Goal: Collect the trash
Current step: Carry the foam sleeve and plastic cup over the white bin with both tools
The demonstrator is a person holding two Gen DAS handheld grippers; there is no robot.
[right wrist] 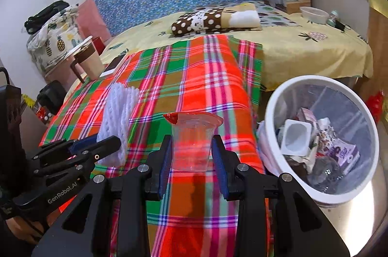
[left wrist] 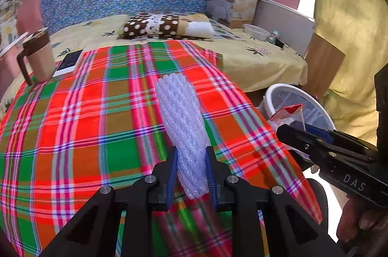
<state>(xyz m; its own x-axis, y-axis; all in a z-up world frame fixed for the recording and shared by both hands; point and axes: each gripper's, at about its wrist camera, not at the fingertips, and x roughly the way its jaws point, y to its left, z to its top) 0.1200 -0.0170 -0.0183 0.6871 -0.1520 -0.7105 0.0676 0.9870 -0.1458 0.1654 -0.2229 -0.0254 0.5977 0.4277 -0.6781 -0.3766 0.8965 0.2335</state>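
Note:
My left gripper point(left wrist: 190, 160) is shut on a white foam net sleeve point(left wrist: 181, 116), which sticks out ahead of the fingers above the plaid cloth point(left wrist: 84, 123). In the right wrist view the left gripper point(right wrist: 97, 148) and the sleeve point(right wrist: 116, 116) show at the left. My right gripper point(right wrist: 192, 148) is shut on a clear plastic cup point(right wrist: 191, 143) with a red-edged peeled lid, held above the cloth. In the left wrist view the right gripper point(left wrist: 291, 128) holds that cup point(left wrist: 288, 114) beside the white trash bin point(left wrist: 274, 97). The bin point(right wrist: 274, 135) holds several wrappers and containers.
A brown-lidded mug point(left wrist: 38, 55) and a phone point(left wrist: 69, 61) sit at the cloth's far left. A dotted pillow point(left wrist: 152, 25), a boxed bag point(left wrist: 230, 0), a white bowl point(left wrist: 255, 32) and a small bottle point(left wrist: 272, 36) lie on the yellow bedsheet beyond.

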